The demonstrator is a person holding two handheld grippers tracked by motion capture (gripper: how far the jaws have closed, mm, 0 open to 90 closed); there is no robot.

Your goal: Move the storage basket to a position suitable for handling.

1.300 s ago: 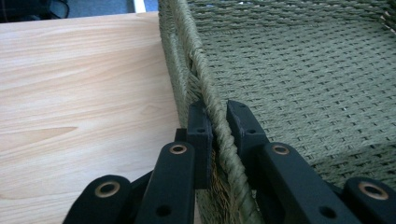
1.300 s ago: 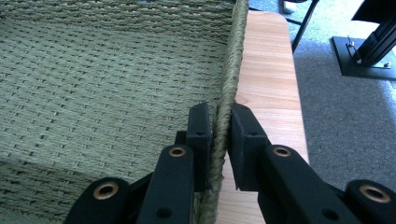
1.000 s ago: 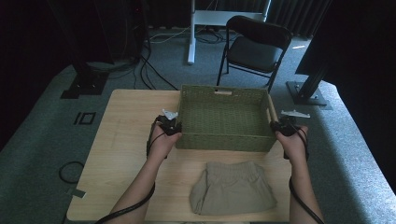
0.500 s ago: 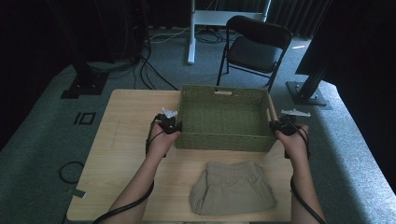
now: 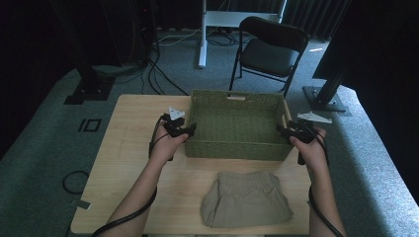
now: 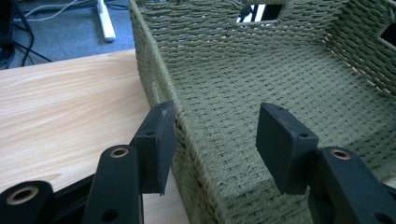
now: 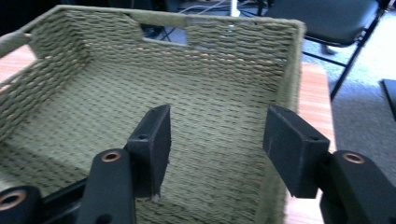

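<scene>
An empty green woven basket [image 5: 232, 148] stands at the back middle of the wooden table. My left gripper [image 5: 187, 129] is at its left wall and my right gripper [image 5: 281, 131] at its right wall. In the left gripper view the left gripper [image 6: 215, 140] has just been opening; its jaws stand apart astride the basket [image 6: 280, 70] wall without pressing it. In the right gripper view the right gripper [image 7: 215, 144] has also just been opening and hovers over the right wall and inside of the basket [image 7: 210, 79]. A folded beige garment [image 5: 247, 200] lies near the front edge.
The table [image 5: 128, 148] has bare wood to the left of the basket. Behind the table stand a black folding chair [image 5: 269, 49] and a white desk leg [image 5: 201, 34]. Cables lie on the grey carpet.
Both grippers have opened and let go of the basket's side walls, and both hands have risen slightly. The basket and the garment lie where they were.
</scene>
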